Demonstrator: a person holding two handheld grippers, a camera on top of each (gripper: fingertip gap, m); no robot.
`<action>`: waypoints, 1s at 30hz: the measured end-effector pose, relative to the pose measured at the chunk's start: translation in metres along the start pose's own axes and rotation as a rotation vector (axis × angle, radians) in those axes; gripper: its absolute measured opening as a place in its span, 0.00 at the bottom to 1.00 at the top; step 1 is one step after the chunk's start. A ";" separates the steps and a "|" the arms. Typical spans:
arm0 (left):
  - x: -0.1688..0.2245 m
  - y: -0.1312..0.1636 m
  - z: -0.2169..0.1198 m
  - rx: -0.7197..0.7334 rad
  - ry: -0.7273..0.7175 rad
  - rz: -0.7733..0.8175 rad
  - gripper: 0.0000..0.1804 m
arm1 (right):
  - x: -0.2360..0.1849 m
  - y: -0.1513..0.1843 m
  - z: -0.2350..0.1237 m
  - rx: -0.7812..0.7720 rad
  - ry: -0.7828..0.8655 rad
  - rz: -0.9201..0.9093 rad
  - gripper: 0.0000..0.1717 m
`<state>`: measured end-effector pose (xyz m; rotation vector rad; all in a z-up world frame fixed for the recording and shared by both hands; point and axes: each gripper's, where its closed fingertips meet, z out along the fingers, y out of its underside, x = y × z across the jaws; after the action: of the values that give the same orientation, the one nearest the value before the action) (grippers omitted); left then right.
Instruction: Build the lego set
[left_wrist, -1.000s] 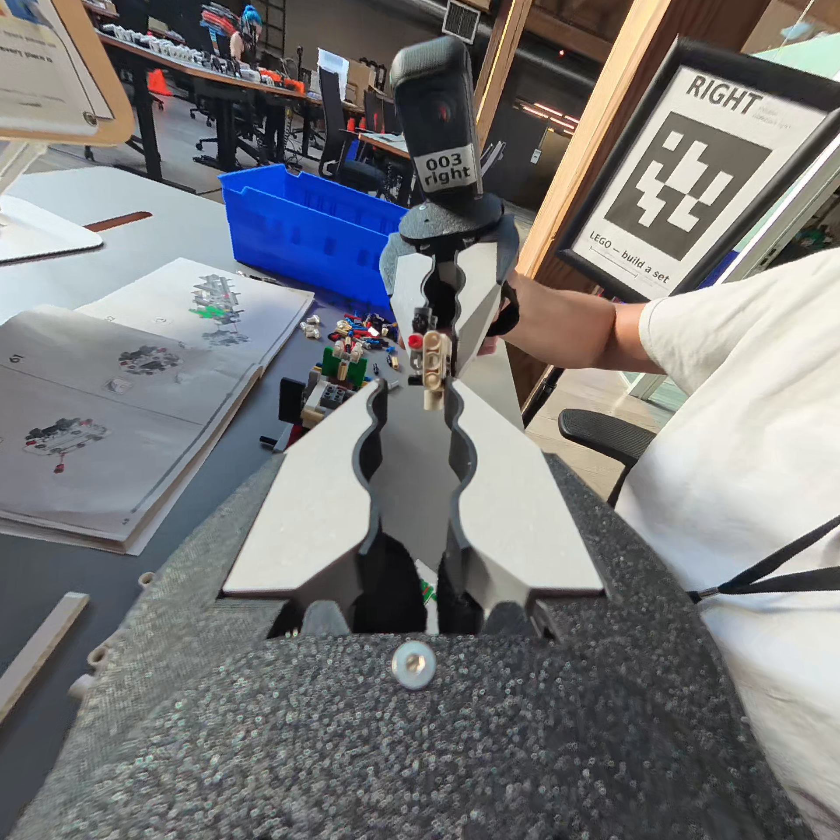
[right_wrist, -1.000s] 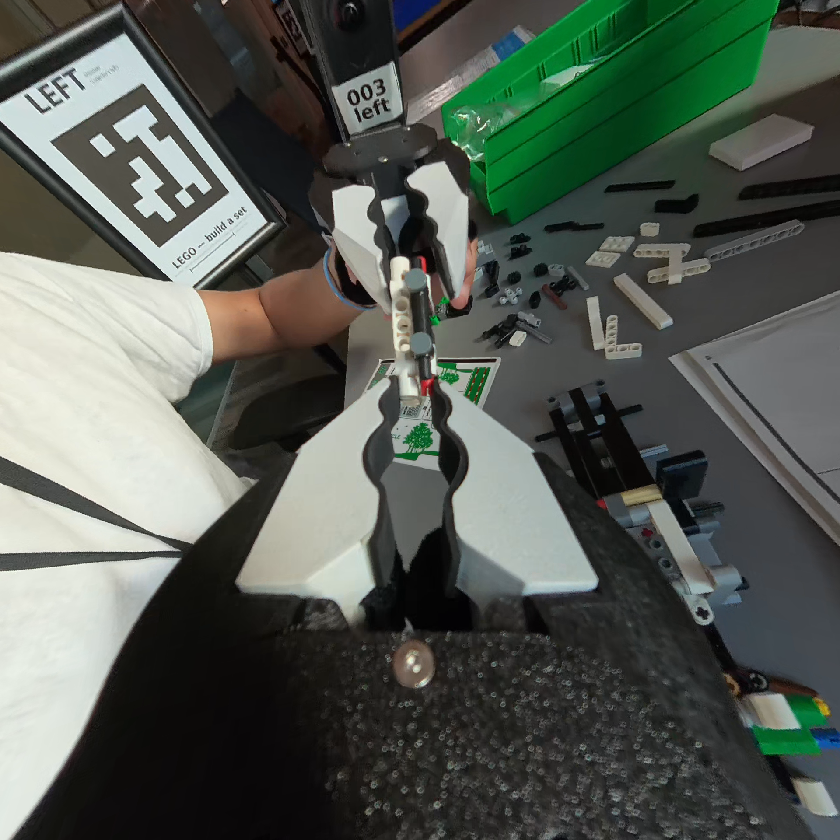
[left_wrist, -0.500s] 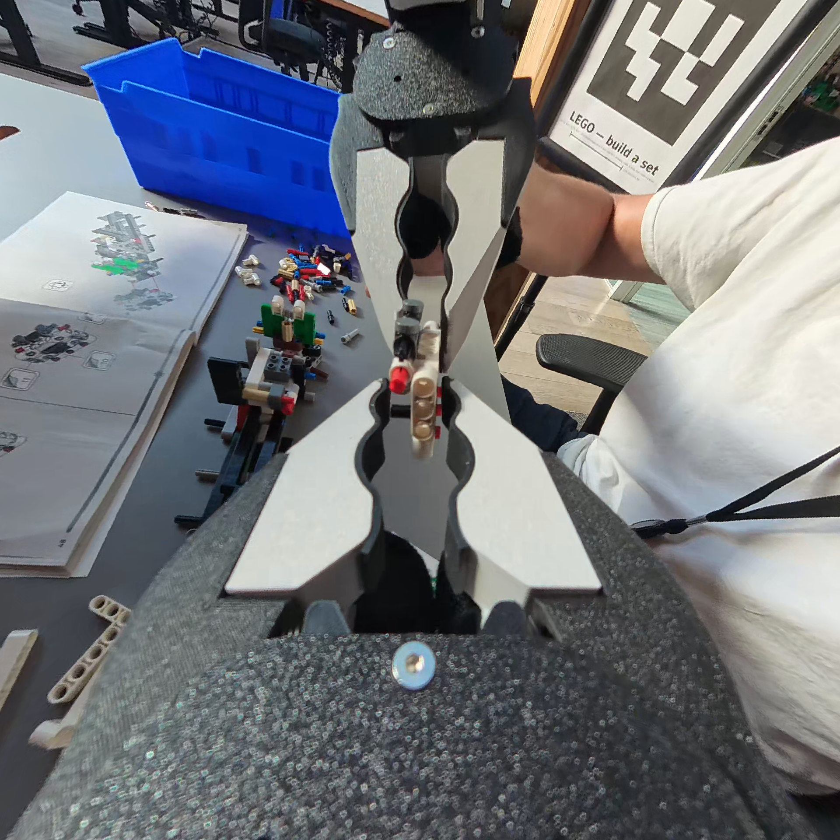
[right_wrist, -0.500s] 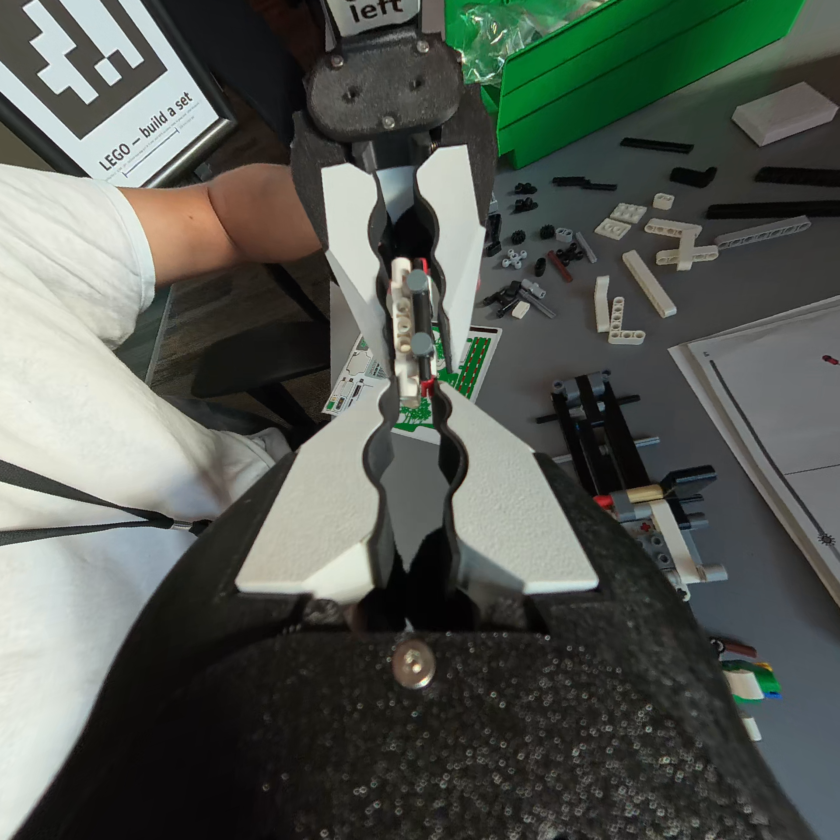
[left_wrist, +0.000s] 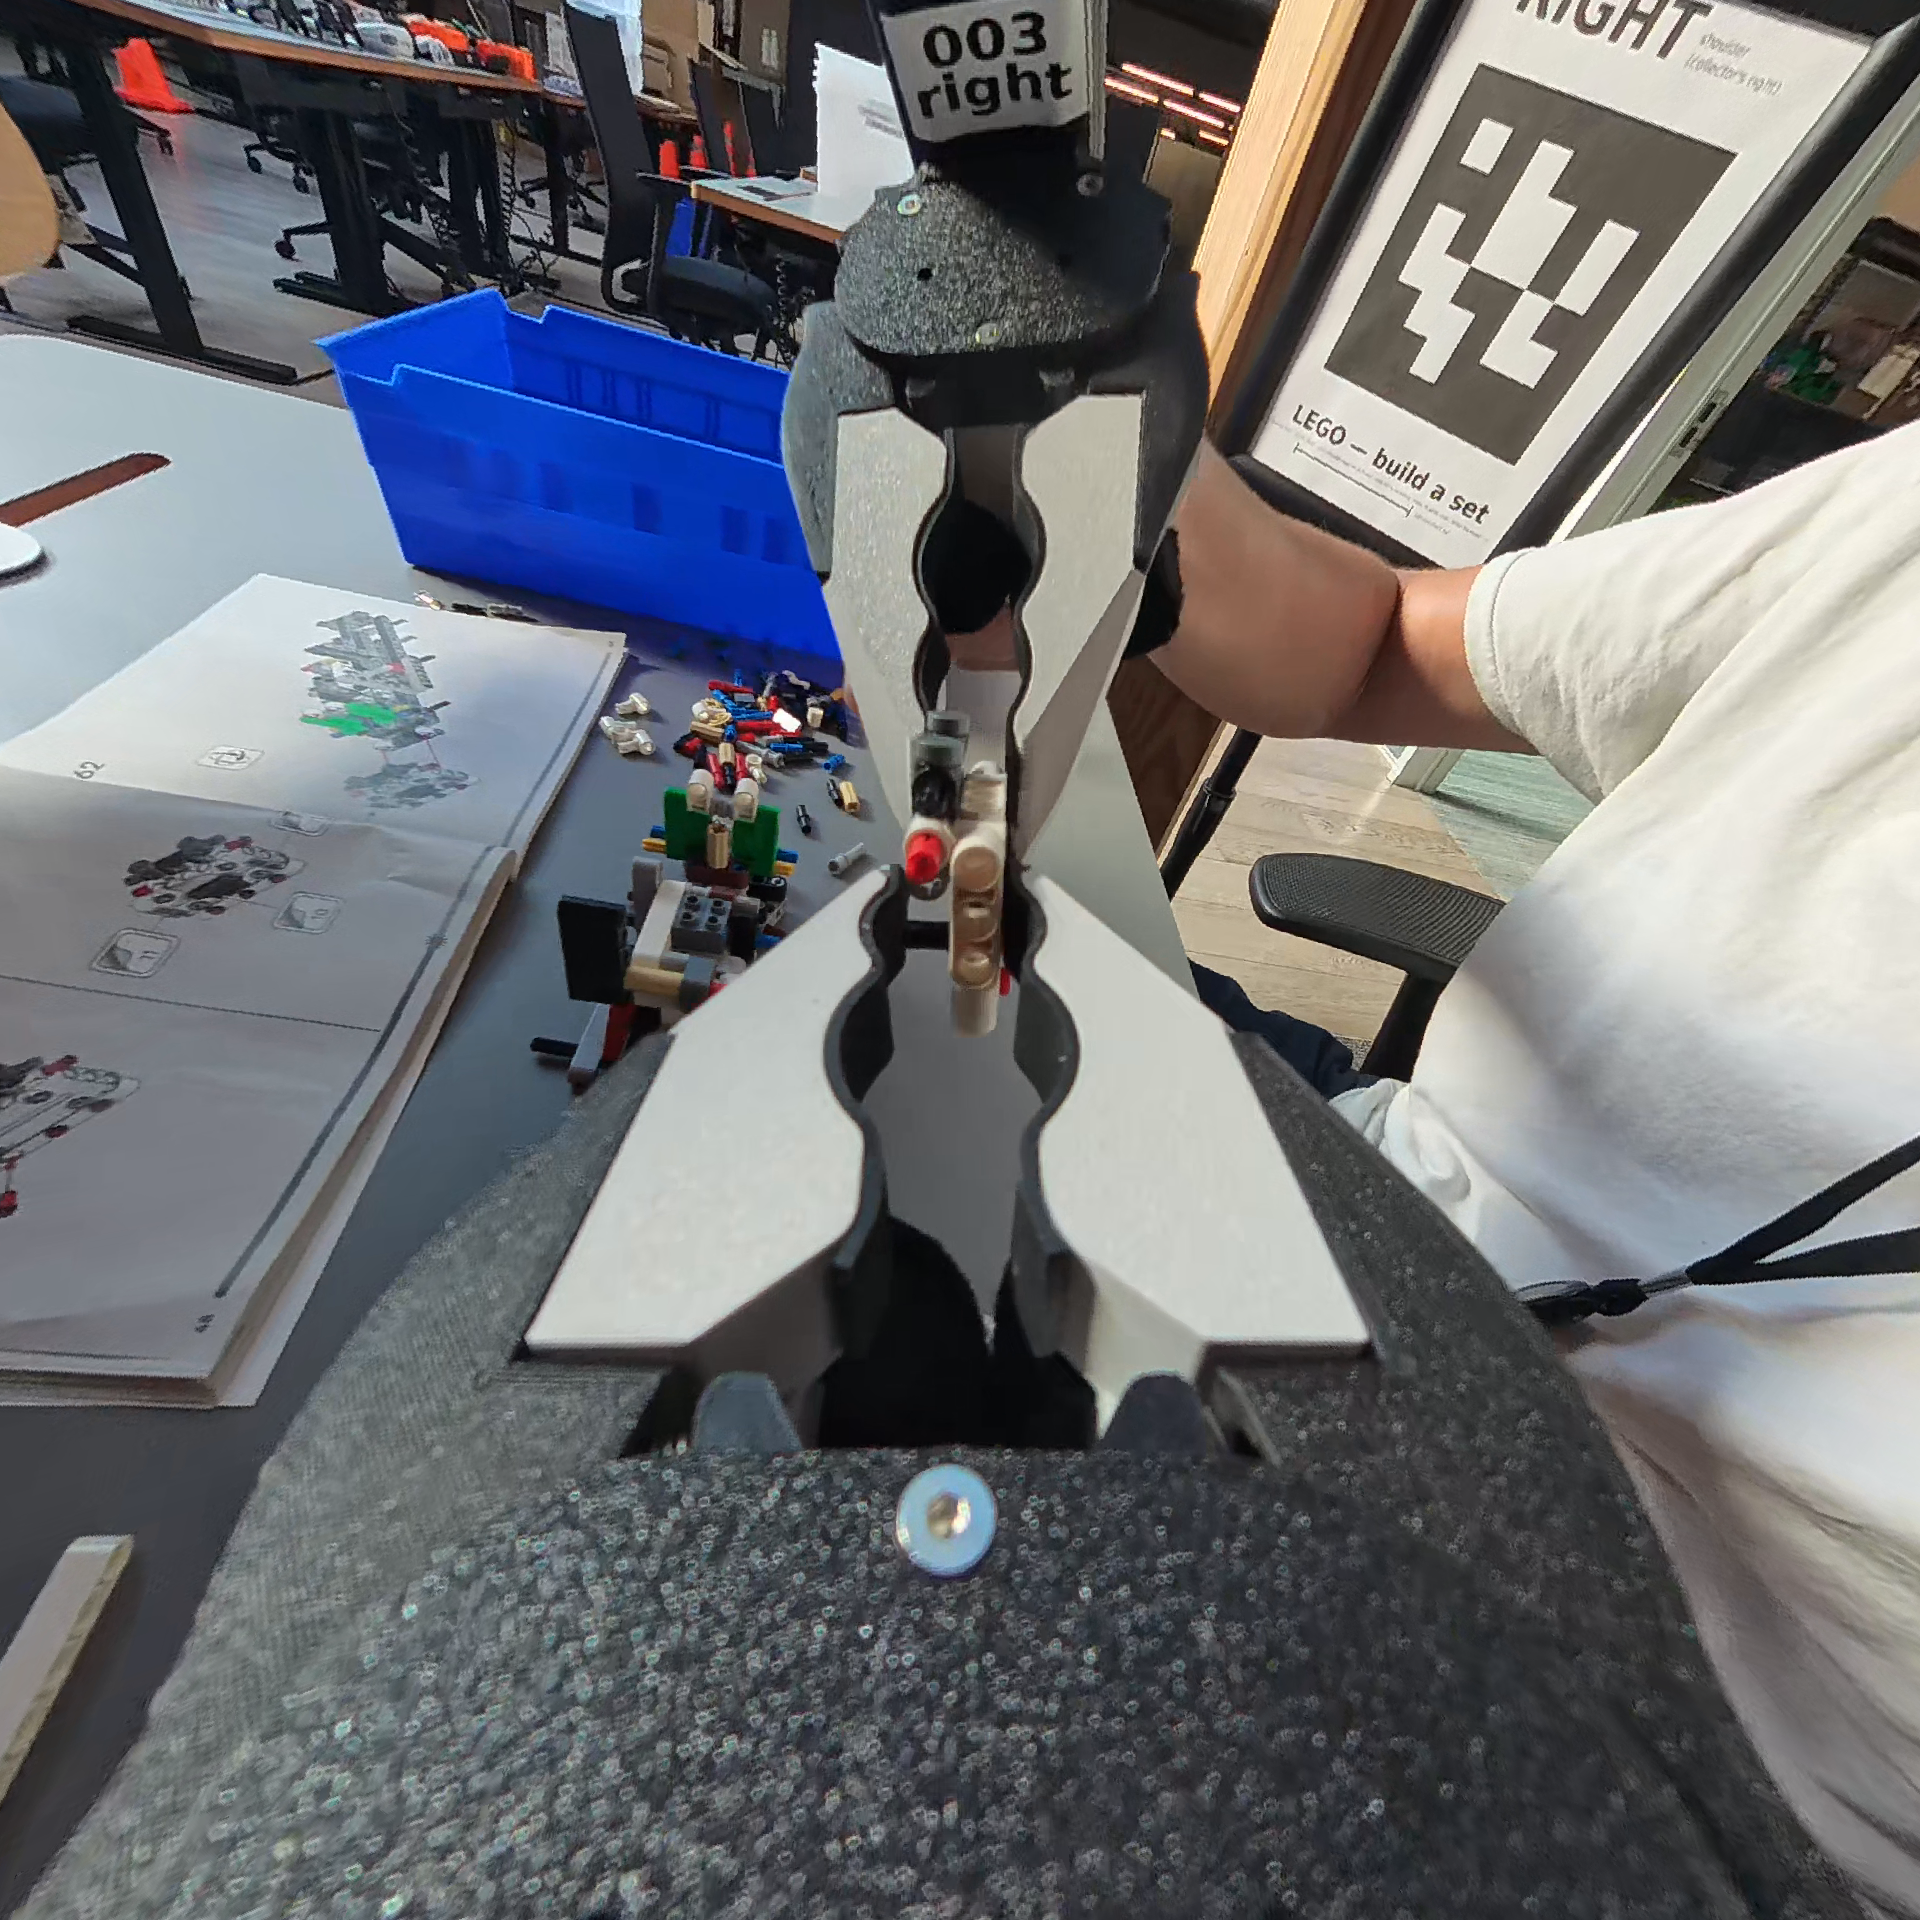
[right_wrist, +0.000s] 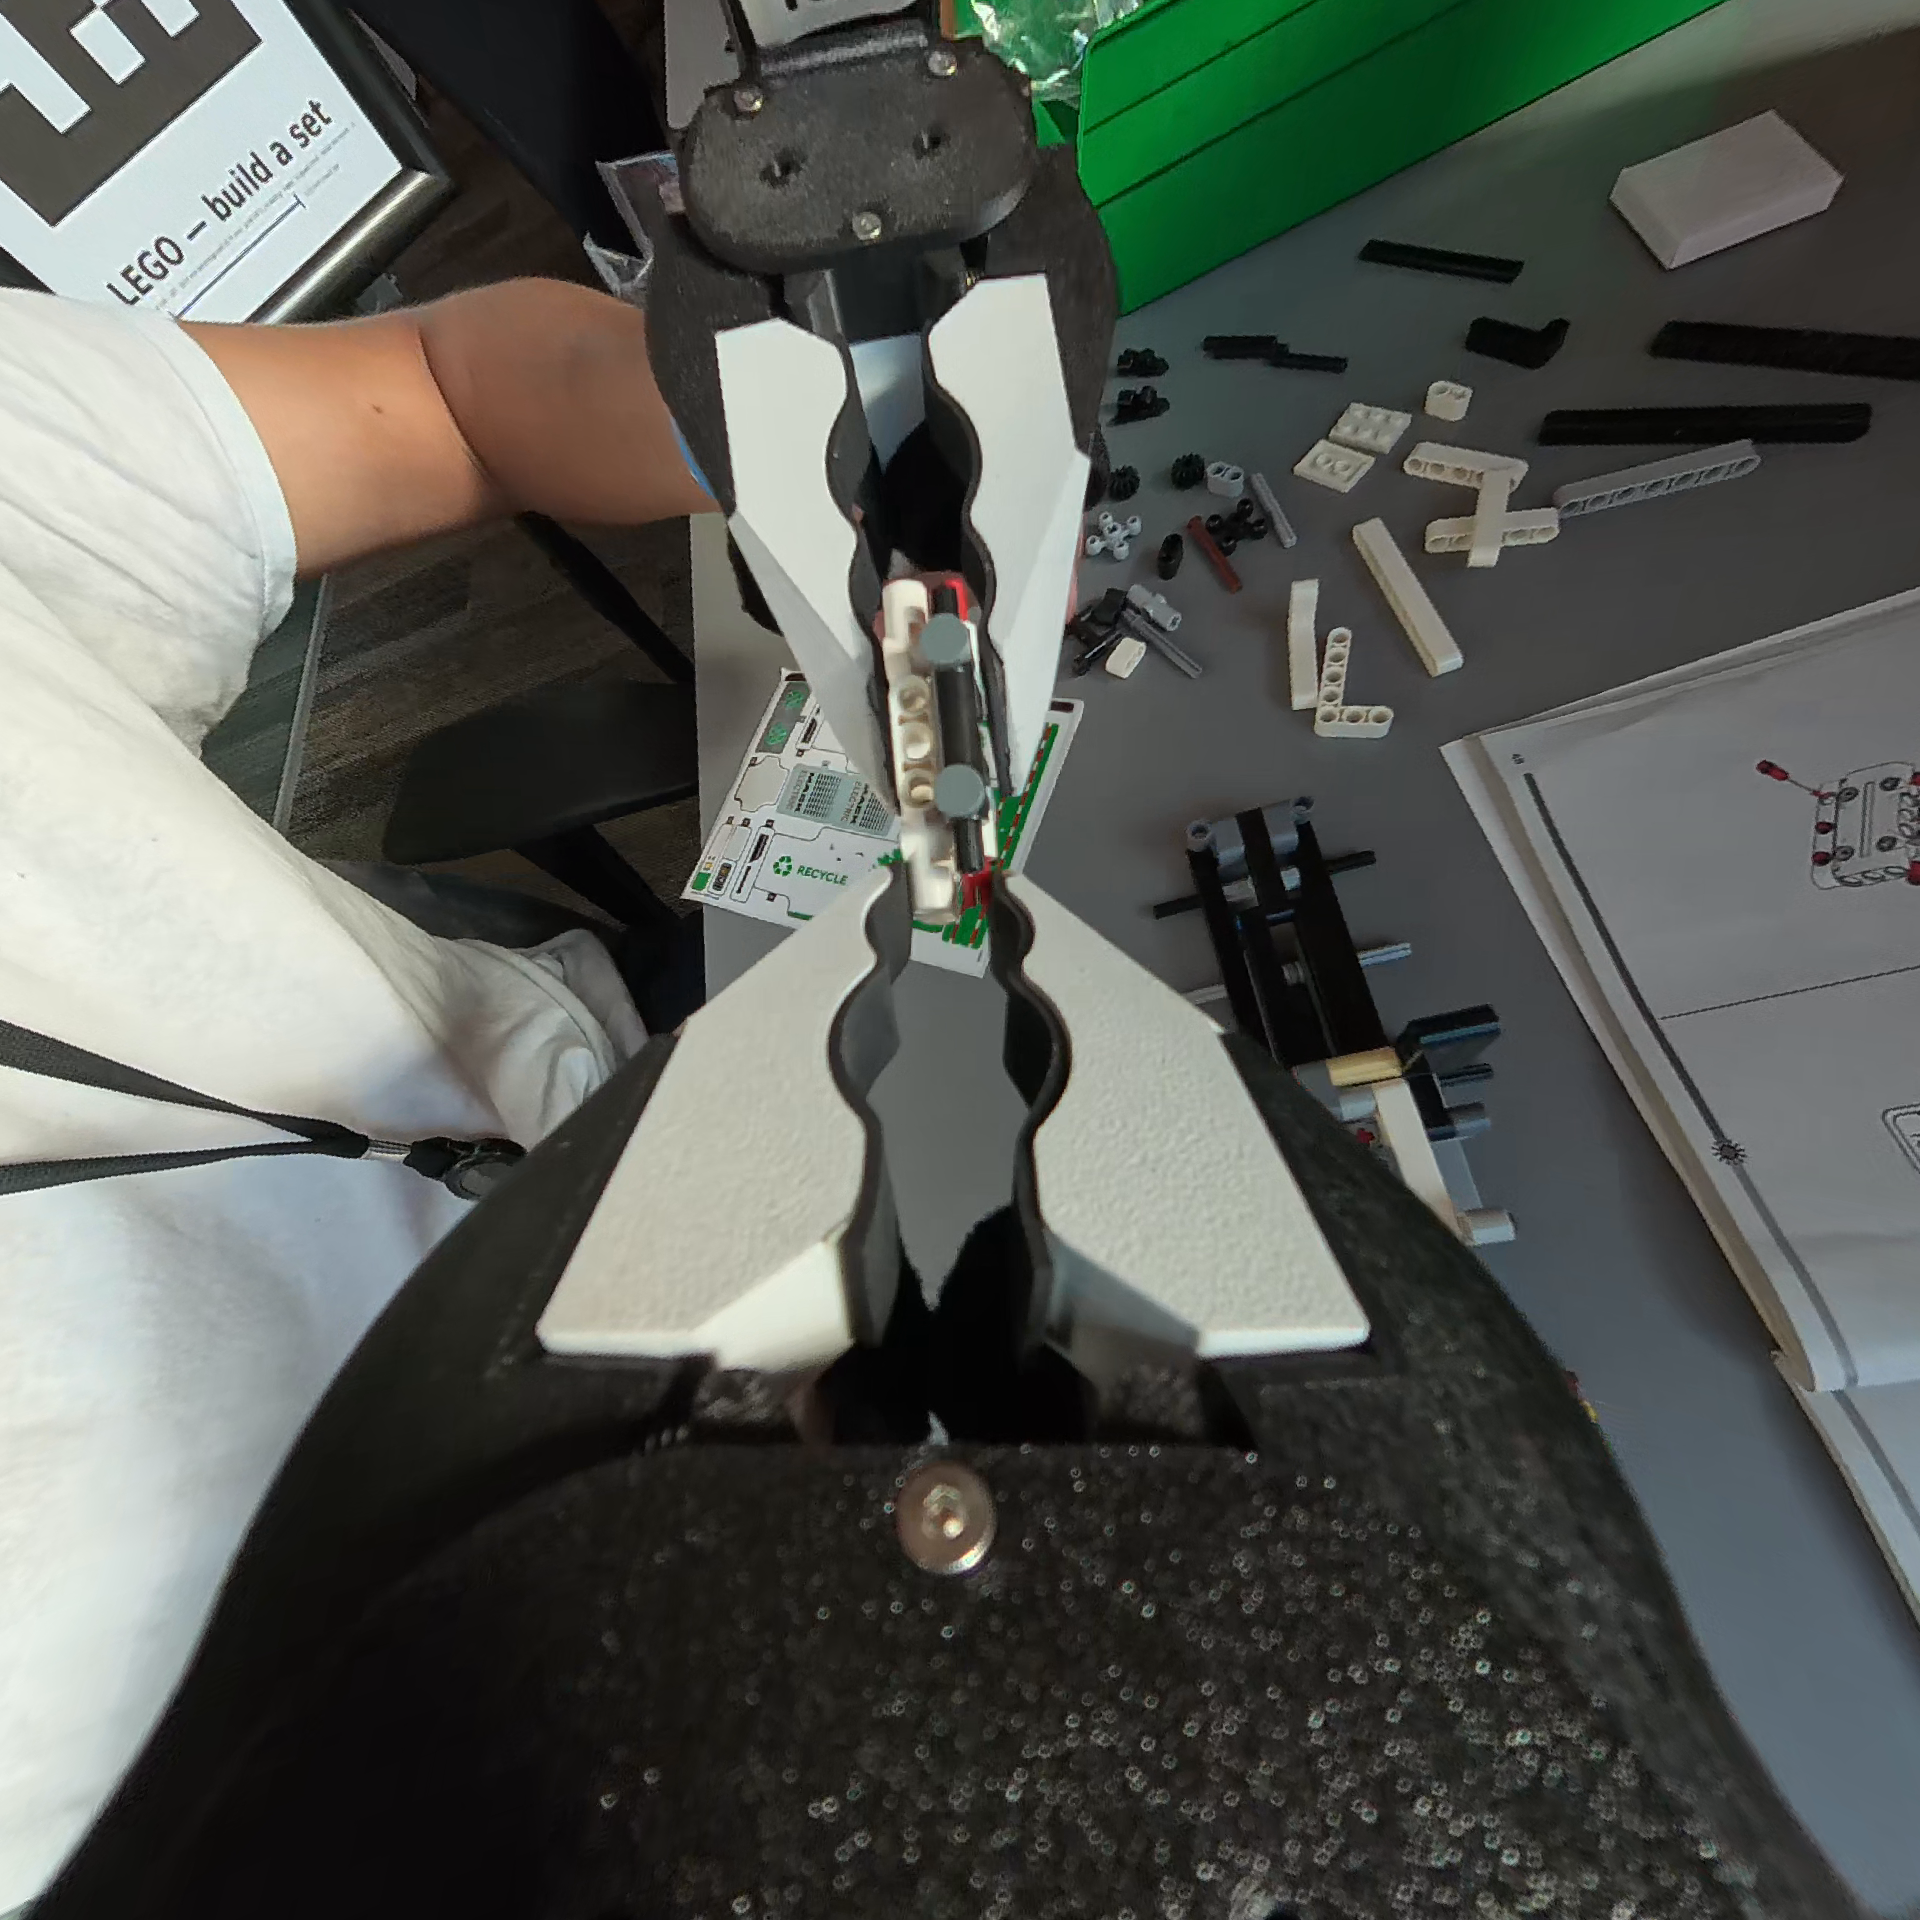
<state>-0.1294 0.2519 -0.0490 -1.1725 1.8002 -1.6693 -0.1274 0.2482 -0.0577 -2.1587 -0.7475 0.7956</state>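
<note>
Both grippers meet tip to tip on one small brick assembly (left_wrist: 964, 914) of a cream holed beam, black rod, grey round caps and red pin; the right gripper (right_wrist: 951, 894) pinches it narrowly; the left gripper (left_wrist: 951, 914) is narrow around its other end, the right pad against the beam, the left pad's contact unclear; below lie a grey table (right_wrist: 1299, 831), a green-and-white sticker sheet (right_wrist: 790, 842), loose cream and black pieces (right_wrist: 1340, 665), an open instruction booklet (left_wrist: 260, 935) and a blue plastic bin (left_wrist: 582, 468).

Counts: 2 tongs, left tongs (left_wrist: 956, 914) and right tongs (right_wrist: 940, 904). 1 small brick assembly (left_wrist: 961, 883) between them. 1 blue bin (left_wrist: 582, 478), 1 green bin (right_wrist: 1351, 114). 1 open instruction booklet (left_wrist: 239, 935). 1 sticker sheet (right_wrist: 800, 821). 1 partly built model (left_wrist: 686, 935). 2 framed marker signs (left_wrist: 1538, 260), one per view.
</note>
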 end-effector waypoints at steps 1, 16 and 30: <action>-0.004 -0.003 -0.001 0.016 -0.008 -0.002 0.08 | 0.003 -0.004 -0.001 0.019 0.010 0.004 0.08; -0.115 -0.015 -0.106 0.419 -0.278 -0.371 0.08 | -0.030 0.065 0.041 0.204 0.287 -0.025 0.19; -0.084 -0.013 -0.083 0.287 -0.349 -0.124 0.08 | -0.048 0.096 0.087 0.109 0.195 0.027 0.16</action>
<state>-0.1435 0.3694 -0.0403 -1.3643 1.2560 -1.6034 -0.1948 0.1948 -0.1653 -2.1150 -0.5636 0.6143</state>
